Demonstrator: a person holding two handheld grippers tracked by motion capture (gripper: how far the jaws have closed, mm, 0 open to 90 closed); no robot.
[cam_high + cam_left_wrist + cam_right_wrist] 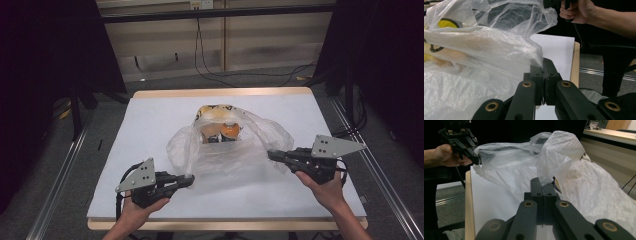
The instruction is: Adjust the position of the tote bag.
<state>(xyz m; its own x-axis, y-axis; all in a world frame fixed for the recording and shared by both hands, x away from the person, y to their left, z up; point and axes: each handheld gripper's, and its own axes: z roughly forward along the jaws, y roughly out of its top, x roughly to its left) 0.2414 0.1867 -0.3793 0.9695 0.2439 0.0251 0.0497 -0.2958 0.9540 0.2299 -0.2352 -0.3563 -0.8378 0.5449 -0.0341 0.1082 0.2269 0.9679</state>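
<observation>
A clear plastic bag [225, 145] lies in the middle of the white table top [150, 120]. Inside it sit orange and yellow packed items [222, 127]. My left gripper [190, 179] is at the bag's near left corner, shut on the bag's edge [537, 58]. My right gripper [271, 154] is at the bag's right side, shut on a bunched fold of the bag [549, 167]. In the right gripper view the left gripper [477, 160] holds the far edge, and the film is stretched between the two. A yellow label [447, 23] shows through the film.
The table has a wooden rim [225, 92] and metal rails [60, 175] run along both sides. Cables [210, 70] lie on the floor behind it. Bare table top lies in front of the bag between my hands.
</observation>
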